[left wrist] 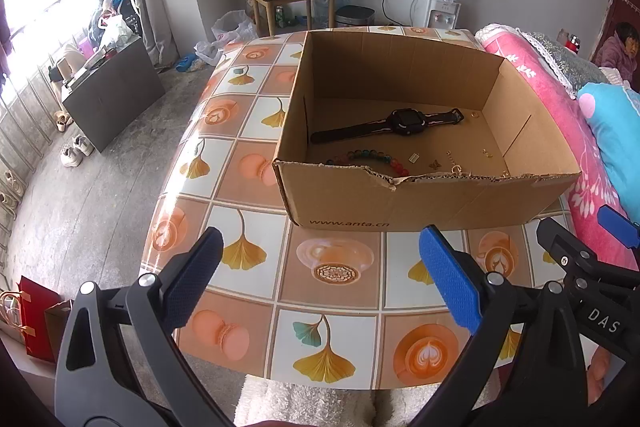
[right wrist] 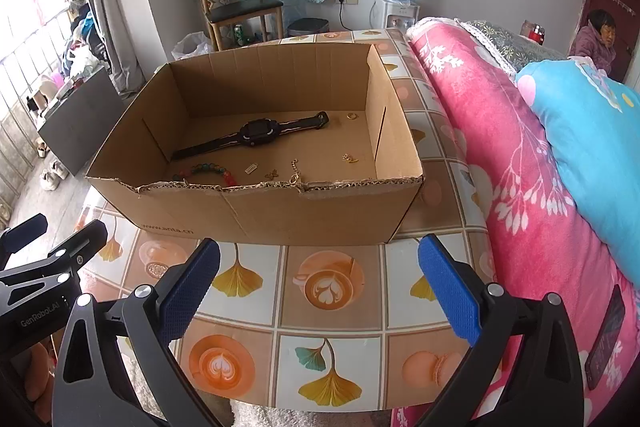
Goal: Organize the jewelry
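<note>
Above the tiled surface (left wrist: 256, 163), the left hand-held gripper (left wrist: 320, 279) hangs wide open and empty; the watch (left wrist: 404, 121) and bead bracelet (left wrist: 368, 159) lie inside the cardboard box (left wrist: 400, 203). From the right wrist, the right hand-held gripper (right wrist: 320, 279) gapes empty too. Nothing seems left outside, so sorting looks nearly finished; any next reach must clear the box's torn front wall.

right gripper (right wrist: 319, 283) jaws apart, empty | watch (right wrist: 256, 133) in cardboard box (right wrist: 280, 215)

both grippers, left (left wrist: 320, 279) and right (right wrist: 320, 283), side by side, jaws wide apart
</note>
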`<state>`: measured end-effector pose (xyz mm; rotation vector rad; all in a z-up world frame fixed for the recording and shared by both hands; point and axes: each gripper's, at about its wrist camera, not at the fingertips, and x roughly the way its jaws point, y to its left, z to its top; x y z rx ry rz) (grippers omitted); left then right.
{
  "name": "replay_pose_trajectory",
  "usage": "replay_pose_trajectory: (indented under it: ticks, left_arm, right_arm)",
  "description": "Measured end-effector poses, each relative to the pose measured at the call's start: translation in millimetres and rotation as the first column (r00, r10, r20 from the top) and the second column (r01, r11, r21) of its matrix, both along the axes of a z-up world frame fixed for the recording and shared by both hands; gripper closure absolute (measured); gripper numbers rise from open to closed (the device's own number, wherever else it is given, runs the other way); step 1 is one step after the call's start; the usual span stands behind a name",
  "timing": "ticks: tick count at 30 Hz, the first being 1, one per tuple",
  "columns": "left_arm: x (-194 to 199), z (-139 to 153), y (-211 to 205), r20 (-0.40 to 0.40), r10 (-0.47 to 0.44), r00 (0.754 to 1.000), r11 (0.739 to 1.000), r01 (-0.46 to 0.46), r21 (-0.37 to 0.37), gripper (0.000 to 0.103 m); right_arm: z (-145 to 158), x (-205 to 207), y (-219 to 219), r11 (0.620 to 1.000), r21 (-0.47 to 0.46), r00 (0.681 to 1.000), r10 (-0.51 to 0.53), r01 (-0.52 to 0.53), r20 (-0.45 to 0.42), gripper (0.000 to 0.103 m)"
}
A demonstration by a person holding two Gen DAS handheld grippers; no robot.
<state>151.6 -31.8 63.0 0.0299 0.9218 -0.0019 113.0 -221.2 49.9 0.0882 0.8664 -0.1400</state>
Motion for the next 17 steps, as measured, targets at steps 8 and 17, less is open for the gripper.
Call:
replay_pose_trajectory:
  ticks: [8, 17]
  left_arm:
    - [-0.2, 0.5, 0.1, 0.003, -0.001, 1.0, 1.0, 0.001, 0.0, 0.008]
    - [-0.1, 0.7, -0.4, 0.002, 0.0, 1.0, 1.0, 0.0, 0.0, 0.008]
  right_arm:
    - [-0.1, -0.5, -0.5, 1.0, 0.001, 1.0, -0.001, 0.001, 0.0, 0.006]
    - [-1.2, -0.1, 0.3, 1.0, 0.003, 1.0, -0.002, 0.002, 0.0, 0.006]
